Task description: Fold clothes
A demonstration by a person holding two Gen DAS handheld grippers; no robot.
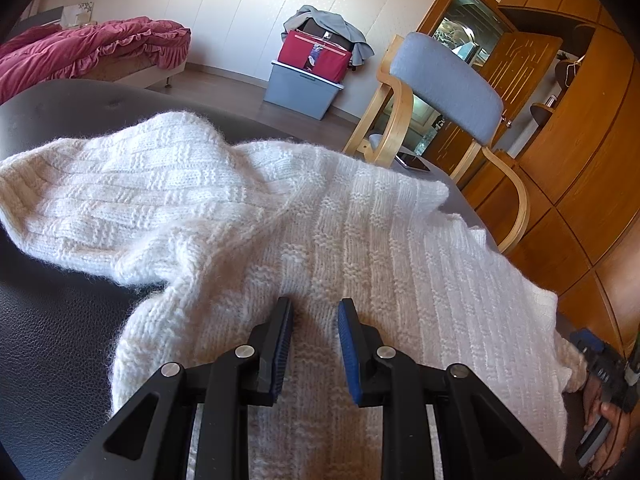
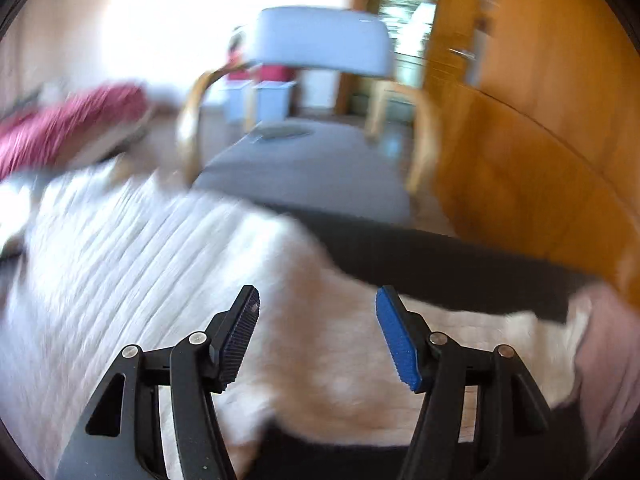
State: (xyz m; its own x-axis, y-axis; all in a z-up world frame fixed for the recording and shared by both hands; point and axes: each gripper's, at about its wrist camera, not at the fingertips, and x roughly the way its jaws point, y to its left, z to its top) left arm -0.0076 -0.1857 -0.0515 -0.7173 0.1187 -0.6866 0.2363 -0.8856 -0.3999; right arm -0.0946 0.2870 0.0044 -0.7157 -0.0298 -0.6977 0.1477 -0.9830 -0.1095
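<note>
Left gripper (image 1: 314, 308): black frame, blue ribbed pads, jaws parted by a narrow gap with nothing between them, poised just above the knitwear. White knitted sweater (image 1: 320, 232): spread over a black leather-look surface (image 1: 60, 340), body running toward the near right corner, one sleeve (image 1: 120, 196) folded out to the left side. Right gripper (image 2: 318, 304): jaws spread wide, holding nothing, over the sweater's near edge; this view is badly blurred, so whether it touches the cloth cannot be told. In the left wrist view the same tool (image 1: 596, 364) shows at the sweater's right corner, with a hand (image 1: 604, 416) on it.

Beyond the far edge: chair (image 1: 444, 76) with grey padded back and bent pale-wood arms; a phone (image 1: 412, 164) lying on its seat. Against the white wall: pale blue bin (image 1: 300, 88) carrying a red bag (image 1: 316, 56), grey cloth (image 1: 320, 20) draped over the top. Far left: bed with crimson ruffled cover (image 1: 92, 48). Right side: wooden cabinets (image 1: 580, 168).
</note>
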